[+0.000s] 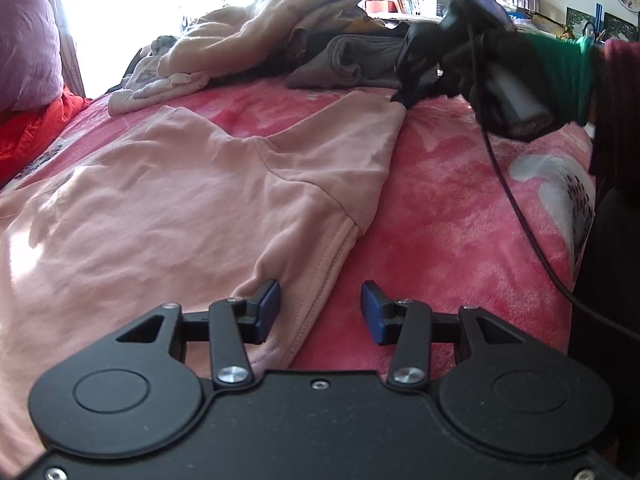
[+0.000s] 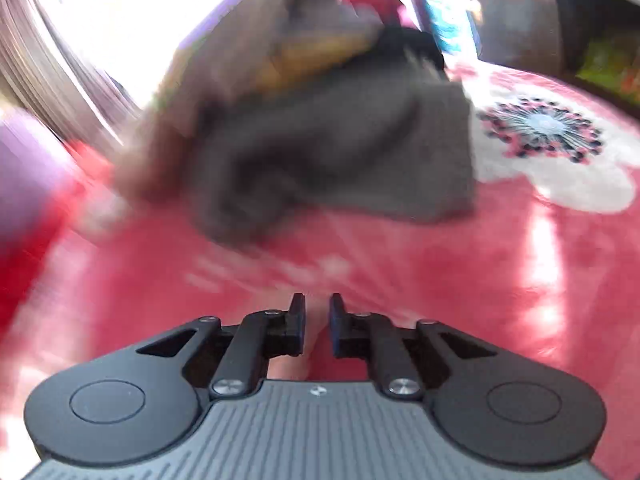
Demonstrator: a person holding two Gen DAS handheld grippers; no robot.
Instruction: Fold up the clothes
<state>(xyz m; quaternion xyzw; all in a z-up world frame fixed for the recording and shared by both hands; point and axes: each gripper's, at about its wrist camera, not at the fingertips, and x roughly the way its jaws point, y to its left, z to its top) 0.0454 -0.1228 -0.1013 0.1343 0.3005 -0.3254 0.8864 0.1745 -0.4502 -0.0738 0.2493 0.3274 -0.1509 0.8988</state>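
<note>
A pale pink garment (image 1: 168,200) lies spread on the pink blanket (image 1: 460,220). My left gripper (image 1: 320,312) is open, its jaws standing over the garment's near hem edge (image 1: 320,276), with no cloth between the pads. My right gripper (image 1: 404,96) shows in the left wrist view at the far right, its tip at the garment's far corner (image 1: 384,108). In the blurred right wrist view the right gripper (image 2: 317,320) has its jaws close together with a narrow gap; a strip of pale pink cloth (image 2: 292,364) shows under them.
A pile of clothes, beige (image 1: 280,28) and grey (image 1: 360,60), lies at the far side of the bed; the grey garment (image 2: 340,152) is just ahead of the right gripper. A purple pillow (image 1: 24,48) is left. A black cable (image 1: 516,208) hangs from the right gripper.
</note>
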